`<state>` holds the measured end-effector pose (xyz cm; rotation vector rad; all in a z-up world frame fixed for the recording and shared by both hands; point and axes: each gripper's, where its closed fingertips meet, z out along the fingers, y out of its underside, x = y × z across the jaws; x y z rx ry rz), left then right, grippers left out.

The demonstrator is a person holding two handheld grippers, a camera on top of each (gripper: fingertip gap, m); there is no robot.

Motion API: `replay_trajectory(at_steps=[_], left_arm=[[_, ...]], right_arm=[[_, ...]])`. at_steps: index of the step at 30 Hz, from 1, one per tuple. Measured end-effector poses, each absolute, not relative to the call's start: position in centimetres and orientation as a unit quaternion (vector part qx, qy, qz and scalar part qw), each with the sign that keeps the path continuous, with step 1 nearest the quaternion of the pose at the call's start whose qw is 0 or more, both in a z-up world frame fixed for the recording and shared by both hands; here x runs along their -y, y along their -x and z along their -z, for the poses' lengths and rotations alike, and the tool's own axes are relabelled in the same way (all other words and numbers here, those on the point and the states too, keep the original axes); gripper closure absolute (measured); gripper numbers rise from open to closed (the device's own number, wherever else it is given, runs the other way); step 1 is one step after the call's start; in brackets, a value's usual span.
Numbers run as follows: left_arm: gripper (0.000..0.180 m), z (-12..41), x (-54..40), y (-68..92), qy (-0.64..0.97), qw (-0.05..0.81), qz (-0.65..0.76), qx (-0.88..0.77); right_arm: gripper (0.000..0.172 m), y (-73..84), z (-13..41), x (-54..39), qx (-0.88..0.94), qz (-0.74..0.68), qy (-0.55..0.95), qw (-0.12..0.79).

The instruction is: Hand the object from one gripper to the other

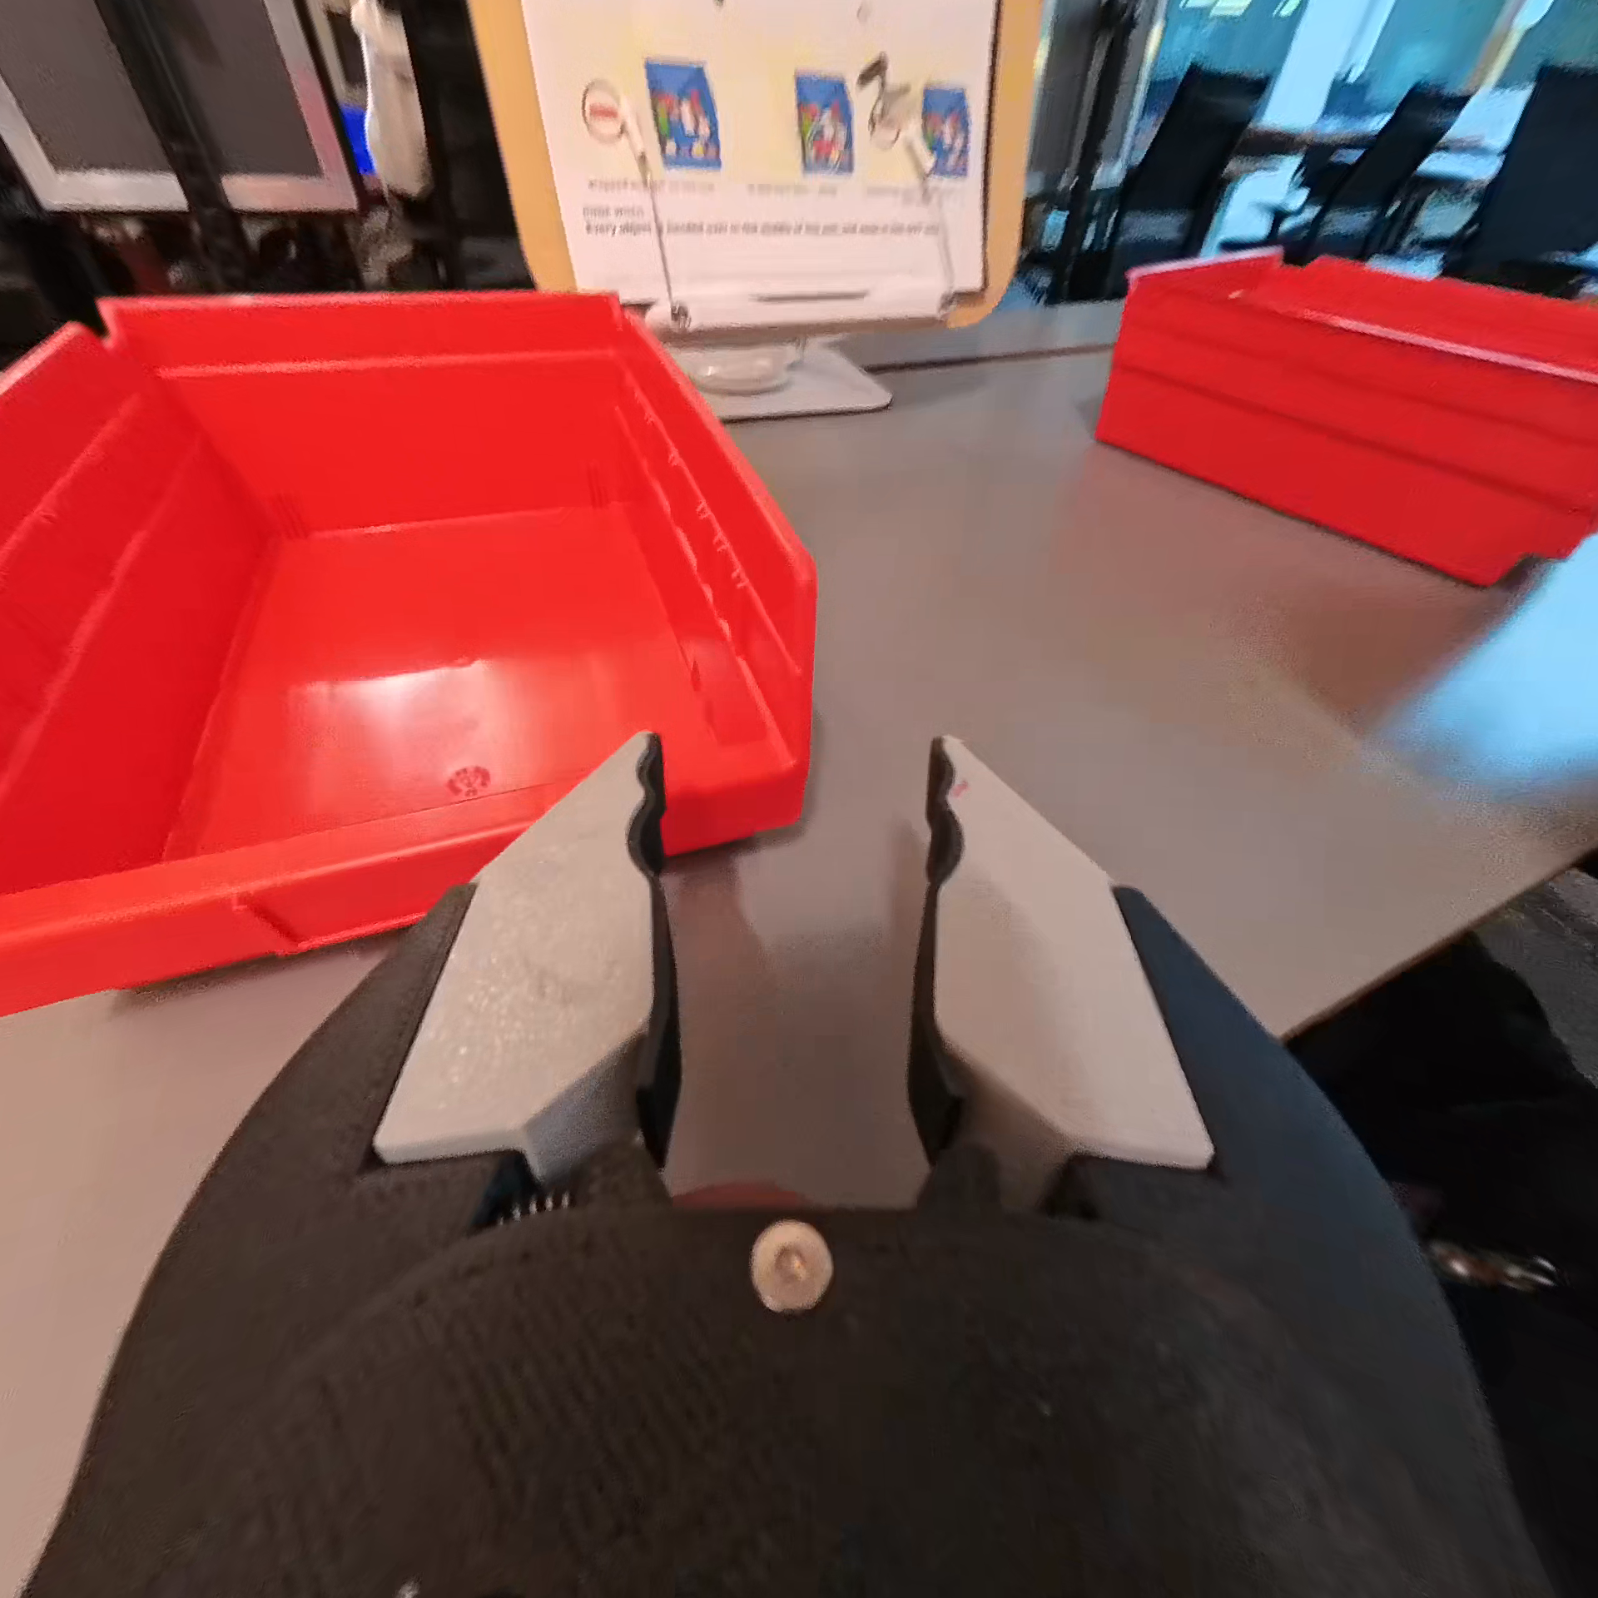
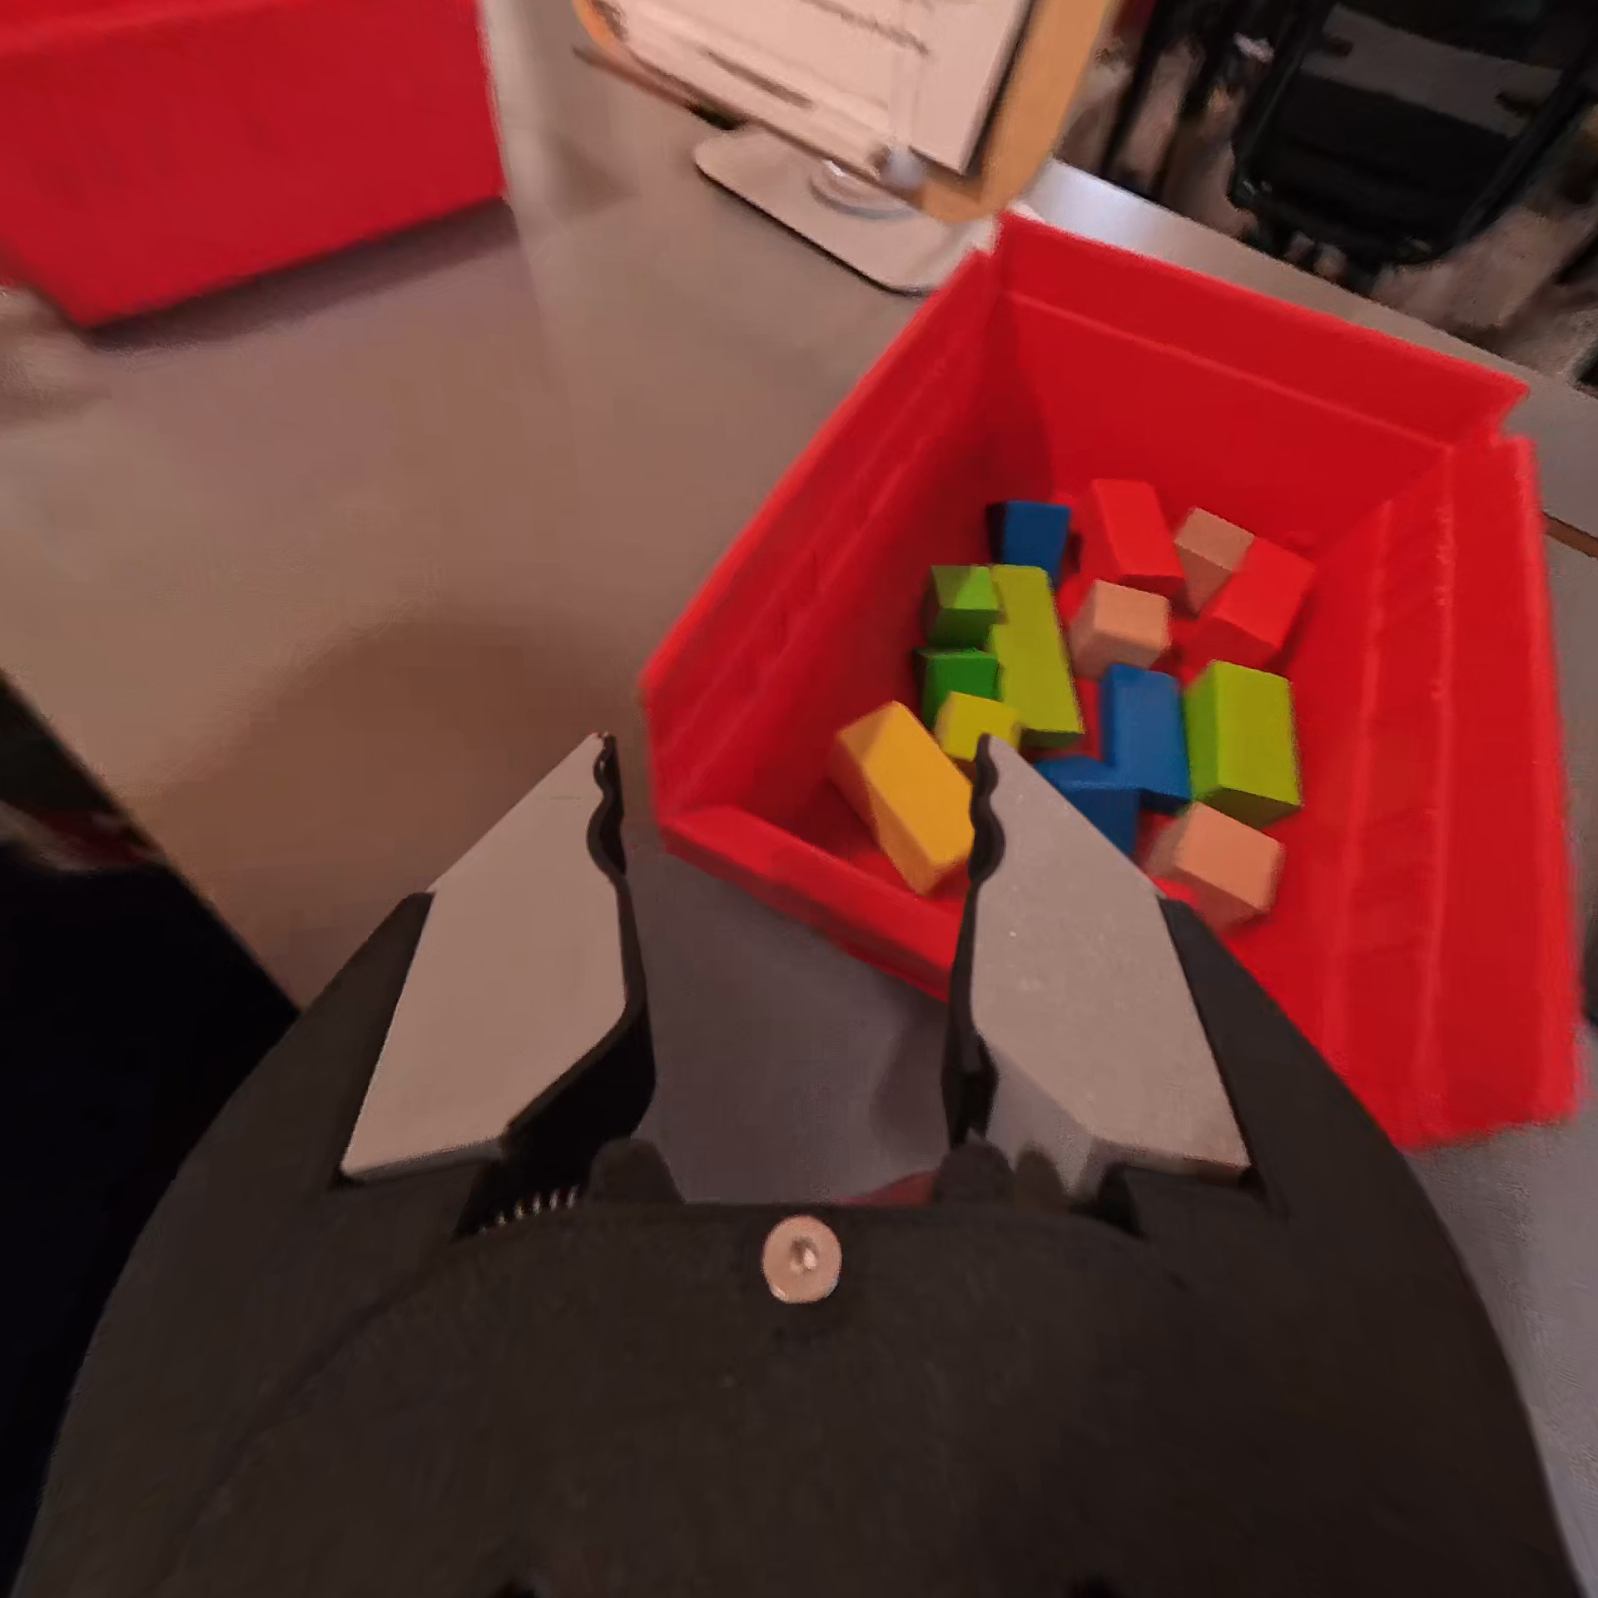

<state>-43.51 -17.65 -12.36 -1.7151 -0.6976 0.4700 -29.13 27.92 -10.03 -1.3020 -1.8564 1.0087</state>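
right gripper point(image 2: 791, 808) fingers open, empty, nearer | blocks point(image 2: 1115, 683) in bin point(image 2: 1453, 778), ahead-right | yellow block point(image 2: 904, 804) nearest, long axis slanted | left gripper point(image 1: 795, 804) open, empty, by empty bin point(image 1: 259, 917)

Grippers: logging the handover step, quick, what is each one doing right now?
Left gripper: open, holding nothing, beside the empty red bin.
Right gripper: open, holding nothing, at the bin of blocks.
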Motion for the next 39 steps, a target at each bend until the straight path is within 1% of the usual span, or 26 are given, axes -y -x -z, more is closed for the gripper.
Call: replay_trajectory(at_steps=[2, 4, 6, 7, 8, 10, 11, 12, 13, 14, 15, 16, 20, 25, 27, 30, 35, 39], left_arm=[[0.121, 12.7, 16.4, 44.3, 0.744, 0.560, -0.183, 0.316], [0.120, 13.2, 15.1, 45.2, 0.756, 0.540, -0.184, 0.323], [0.119, 14.2, 14.7, 46.6, 0.774, 0.496, -0.210, 0.333], [0.114, 14.5, 14.2, 47.2, 0.776, 0.486, -0.212, 0.341], [0.114, 14.7, 13.5, 47.5, 0.777, 0.486, -0.205, 0.344], [0.126, 15.0, 12.5, 48.1, 0.782, 0.476, -0.202, 0.348], [0.141, 14.8, 12.3, 48.6, 0.784, 0.470, -0.221, 0.341], [0.169, 14.7, 12.6, 49.2, 0.787, 0.455, -0.249, 0.333], [0.172, 14.4, 12.9, 49.6, 0.789, 0.446, -0.269, 0.326], [0.176, 14.1, 13.6, 50.1, 0.787, 0.429, -0.295, 0.331], [0.180, 14.0, 14.7, 50.7, 0.788, 0.402, -0.330, 0.330], [0.179, 13.9, 15.5, 50.9, 0.790, 0.390, -0.340, 0.329], [0.180, 12.2, 18.1, 51.0, 0.774, 0.425, -0.328, 0.336], [0.180, 8.7, 20.4, 50.1, 0.774, 0.396, -0.386, 0.308], [0.180, 7.0, 21.5, 49.7, 0.762, 0.411, -0.397, 0.303], [0.179, 3.5, 22.5, 48.9, 0.731, 0.459, -0.409, 0.298], [0.179, -2.1, 23.7, 47.3, 0.685, 0.491, -0.461, 0.277], [0.179, -4.9, 25.3, 45.5, 0.647, 0.518, -0.487, 0.275]], right_arm=[[0.089, 28.9, 10.0, -25.3, 0.708, -0.428, 0.466, 0.313], [0.083, 29.5, 11.0, -24.0, 0.715, -0.410, 0.460, 0.329], [0.082, 30.7, 11.6, -23.7, 0.702, -0.391, 0.475, 0.358], [0.082, 31.2, 12.0, -23.4, 0.693, -0.391, 0.489, 0.358], [0.083, 31.8, 12.4, -23.1, 0.681, -0.396, 0.505, 0.353], [0.086, 32.8, 13.5, -22.5, 0.668, -0.398, 0.531, 0.337], [0.086, 33.3, 14.3, -23.0, 0.665, -0.378, 0.547, 0.341], [0.088, 33.7, 14.8, -23.7, 0.659, -0.353, 0.560, 0.358], [0.098, 34.0, 14.8, -24.4, 0.653, -0.331, 0.561, 0.386], [0.126, 34.1, 14.7, -24.7, 0.654, -0.315, 0.557, 0.402], [0.159, 34.1, 14.6, -24.8, 0.657, -0.305, 0.556, 0.409], [0.165, 34.2, 14.5, -25.1, 0.655, -0.292, 0.560, 0.416], [0.161, 34.8, 14.7, -23.6, 0.672, -0.268, 0.557, 0.407], [0.150, 36.6, 14.3, -17.8, 0.686, -0.286, 0.551, 0.379], [0.148, 37.7, 14.3, -14.8, 0.693, -0.288, 0.543, 0.377], [0.147, 39.4, 14.1, -9.9, 0.701, -0.301, 0.529, 0.371], [0.147, 42.4, 13.9, 0.2, 0.735, -0.333, 0.484, 0.338], [0.144, 45.8, 13.6, 10.2, 0.764, -0.356, 0.442, 0.307]])
